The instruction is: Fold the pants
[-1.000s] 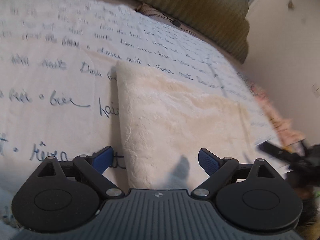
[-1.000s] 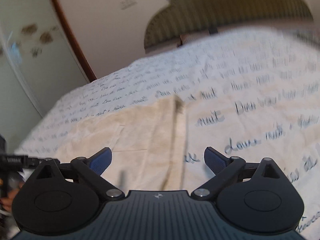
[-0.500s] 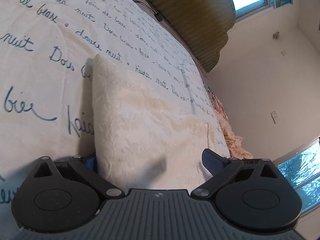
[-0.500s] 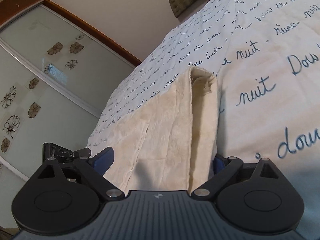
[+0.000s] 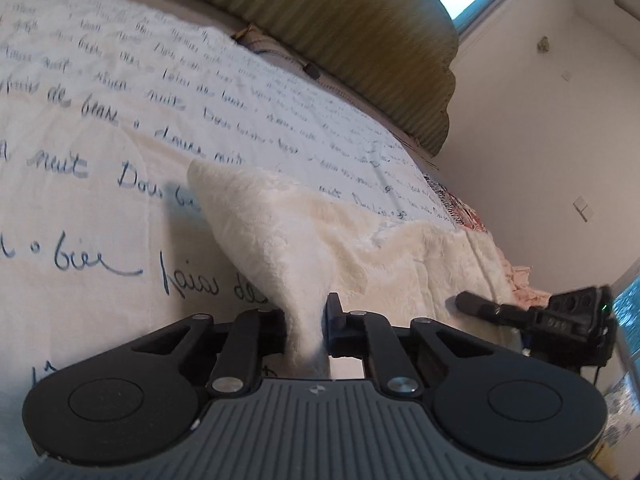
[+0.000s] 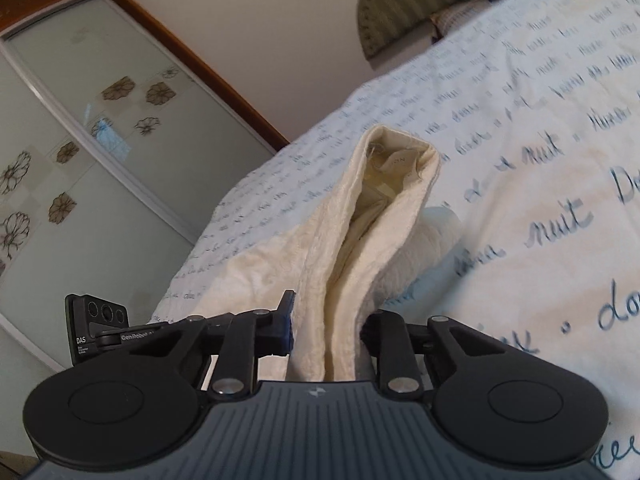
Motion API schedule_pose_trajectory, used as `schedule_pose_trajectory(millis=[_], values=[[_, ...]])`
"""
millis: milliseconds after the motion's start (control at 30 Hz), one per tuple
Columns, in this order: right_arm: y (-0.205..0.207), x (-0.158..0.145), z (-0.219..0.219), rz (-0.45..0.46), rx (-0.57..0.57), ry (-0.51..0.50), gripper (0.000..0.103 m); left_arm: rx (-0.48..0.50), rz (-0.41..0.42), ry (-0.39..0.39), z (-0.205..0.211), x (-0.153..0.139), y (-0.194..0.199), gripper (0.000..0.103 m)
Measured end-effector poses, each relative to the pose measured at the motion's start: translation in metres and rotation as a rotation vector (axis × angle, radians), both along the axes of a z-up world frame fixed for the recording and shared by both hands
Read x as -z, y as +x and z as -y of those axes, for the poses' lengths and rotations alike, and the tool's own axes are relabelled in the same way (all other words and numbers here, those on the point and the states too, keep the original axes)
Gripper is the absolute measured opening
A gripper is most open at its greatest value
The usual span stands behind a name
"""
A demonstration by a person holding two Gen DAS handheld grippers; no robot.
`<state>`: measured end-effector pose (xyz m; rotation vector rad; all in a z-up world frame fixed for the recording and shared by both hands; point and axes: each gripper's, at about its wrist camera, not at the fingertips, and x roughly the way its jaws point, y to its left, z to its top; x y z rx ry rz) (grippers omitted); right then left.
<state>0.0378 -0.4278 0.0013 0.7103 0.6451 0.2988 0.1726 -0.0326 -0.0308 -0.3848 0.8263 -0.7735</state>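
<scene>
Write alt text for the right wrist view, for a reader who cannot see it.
The right gripper is shut on a bunched edge of the cream pants, lifting it off a bedspread printed with blue handwriting. A mirrored wardrobe door with flower motifs stands at left.

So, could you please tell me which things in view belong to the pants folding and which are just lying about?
In the job:
cream pants
left gripper, shut on them
right gripper, shut on them
bedspread underneath

Lying about:
green headboard
pink patterned cloth
</scene>
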Motion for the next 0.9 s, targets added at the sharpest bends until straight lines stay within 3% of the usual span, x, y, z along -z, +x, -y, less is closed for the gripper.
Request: schedule_pose_trajectory(millis=[233,433,600,667,733,833,900], values=[[0.040,-0.029,-0.025,0.078,-0.070,-0.024,0.022,-0.069,0.182,0.070,-0.025,-0.043,0.001,0.012],[0.117,-0.017,-0.056,0.070,-0.102,-0.002,0.022,-0.159,0.231,0.202,-0.052,-0.059,0.037,0.012],[0.167,0.011,-0.083,0.002,-0.094,-0.042,0.023,-0.195,0.156,0.281,-0.069,-0.039,0.079,0.013],[0.177,0.019,-0.087,-0.056,-0.071,-0.117,0.031,-0.198,0.138,0.307,-0.072,-0.027,0.086,0.016],[0.178,0.028,-0.085,-0.121,-0.050,-0.177,0.042,-0.208,0.132,0.322,-0.076,-0.022,0.086,0.040],[0.160,0.030,-0.073,-0.122,-0.020,-0.146,0.052,-0.258,0.112,0.309,-0.085,-0.023,0.079,0.050],[0.140,0.020,-0.070,-0.103,0.033,-0.223,0.055,-0.318,0.128,0.349,-0.090,-0.028,0.069,0.055]])
